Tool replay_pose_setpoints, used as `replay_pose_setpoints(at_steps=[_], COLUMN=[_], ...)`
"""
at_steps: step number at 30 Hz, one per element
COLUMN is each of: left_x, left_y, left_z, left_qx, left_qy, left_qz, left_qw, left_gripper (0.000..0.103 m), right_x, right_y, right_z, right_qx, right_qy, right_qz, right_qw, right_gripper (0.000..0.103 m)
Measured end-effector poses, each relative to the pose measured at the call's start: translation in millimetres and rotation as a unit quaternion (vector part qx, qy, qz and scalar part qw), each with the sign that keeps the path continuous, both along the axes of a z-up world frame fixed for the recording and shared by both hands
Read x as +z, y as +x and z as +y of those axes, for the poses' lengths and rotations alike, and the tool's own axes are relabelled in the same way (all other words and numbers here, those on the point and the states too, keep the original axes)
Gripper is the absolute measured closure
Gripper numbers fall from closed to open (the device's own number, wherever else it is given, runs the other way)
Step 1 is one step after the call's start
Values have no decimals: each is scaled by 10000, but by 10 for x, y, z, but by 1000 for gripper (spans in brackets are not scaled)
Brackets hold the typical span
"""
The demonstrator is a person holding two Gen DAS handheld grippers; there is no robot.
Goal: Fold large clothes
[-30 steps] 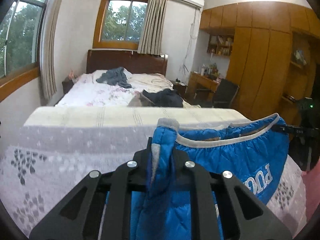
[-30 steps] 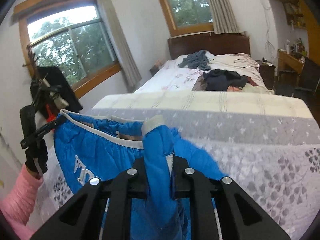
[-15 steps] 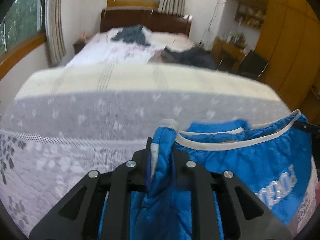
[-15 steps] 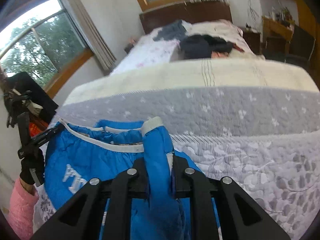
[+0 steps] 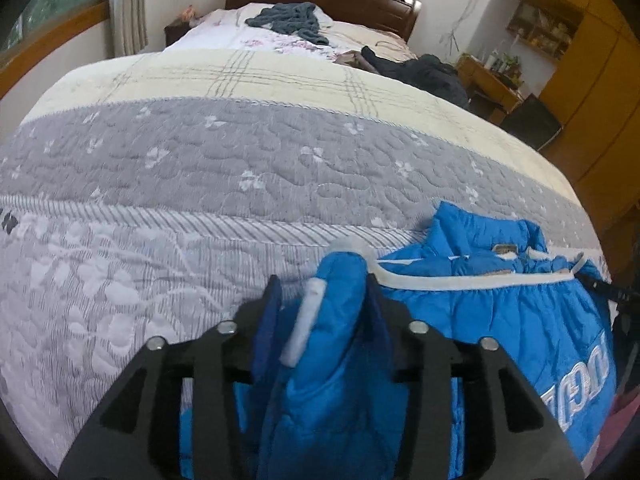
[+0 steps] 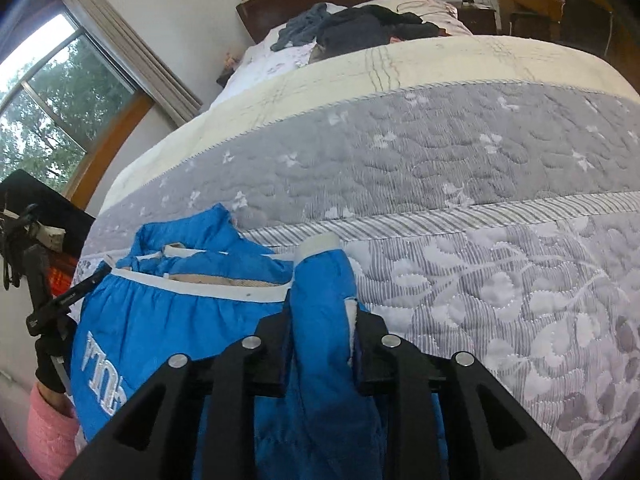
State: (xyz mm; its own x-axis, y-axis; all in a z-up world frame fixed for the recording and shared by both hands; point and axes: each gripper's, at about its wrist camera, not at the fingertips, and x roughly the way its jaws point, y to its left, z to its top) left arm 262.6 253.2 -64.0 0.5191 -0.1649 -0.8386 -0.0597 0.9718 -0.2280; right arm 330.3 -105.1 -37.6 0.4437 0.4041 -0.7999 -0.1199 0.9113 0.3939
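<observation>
While both hand-held grippers pinch the blue puffer jacket (image 5: pixel 500 320) hem, left (image 5: pixel 324 292) and right (image 6: pixel 322 320), lower evenly onto the quilted bed (image 5: pixel 200 184); keep hem taut, collar already resting flat.

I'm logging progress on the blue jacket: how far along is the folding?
Early. Done: both grippers, left and right, have their jaws shut on the blue jacket. In hand: it hangs stretched between them over the quilted bed, collar touching down. Left: laying it flat and every fold.
</observation>
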Motion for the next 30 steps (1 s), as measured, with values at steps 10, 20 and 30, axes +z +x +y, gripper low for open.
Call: replay_pose_setpoints(at_steps=[10, 20, 30], left_x=[518, 381, 95], left_y=[-797, -1959, -2044], left_z=[225, 208, 203], left_qx=[-16, -79, -53], left_qy=[-85, -262, -245], left_qz=[-477, -378, -220], left_qw=[9988, 9989, 9994], left_gripper=[52, 52, 51], right_x=[464, 234, 6], right_y=[-759, -1713, -1888], right_z=[-295, -504, -494], right_qx=[195, 343, 172], right_qy=[-47, 451, 319], right_qz=[-371, -26, 212], right_qw=[9991, 9984, 9991], right_gripper=[61, 54, 84])
